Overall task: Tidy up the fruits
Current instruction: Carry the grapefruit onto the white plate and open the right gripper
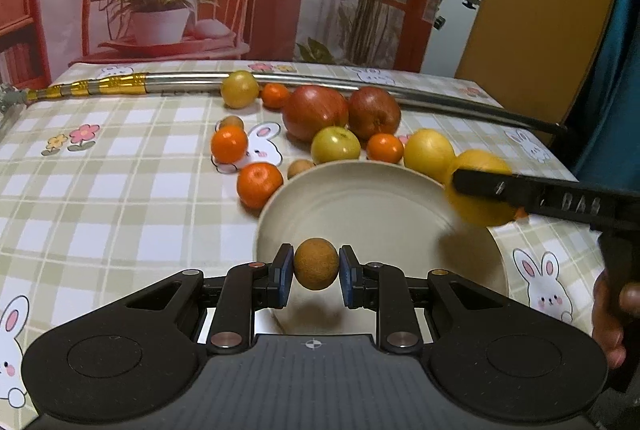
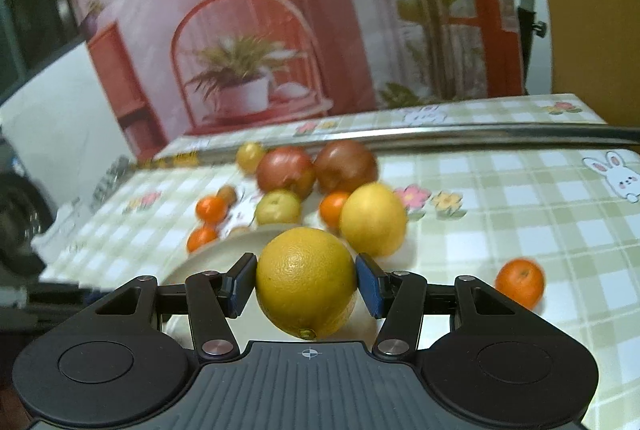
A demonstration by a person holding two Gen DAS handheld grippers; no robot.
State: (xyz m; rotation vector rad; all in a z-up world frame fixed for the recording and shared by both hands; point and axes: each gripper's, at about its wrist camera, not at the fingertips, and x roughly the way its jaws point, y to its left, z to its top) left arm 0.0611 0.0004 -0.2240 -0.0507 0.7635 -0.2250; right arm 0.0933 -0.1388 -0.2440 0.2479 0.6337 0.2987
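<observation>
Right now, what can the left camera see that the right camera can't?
Only the left wrist view shows the small brown fruit between the left gripper's pads, over the plate.

Only the right wrist view shows a lone tangerine off to the right.

Both show the big yellow fruit held in the right gripper, two red apples and the metal pole.

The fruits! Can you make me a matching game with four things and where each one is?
Things:
1. small brown fruit
2. big yellow citrus
3. plate
4. two red apples

Places:
A. far back, close to the long metal rod
B. between the right gripper's fingers
C. on the checked tablecloth, nothing lying in it
D. between the left gripper's fingers, over the plate

Pairs: 1-D, 2-B, 3-C, 4-A
</observation>
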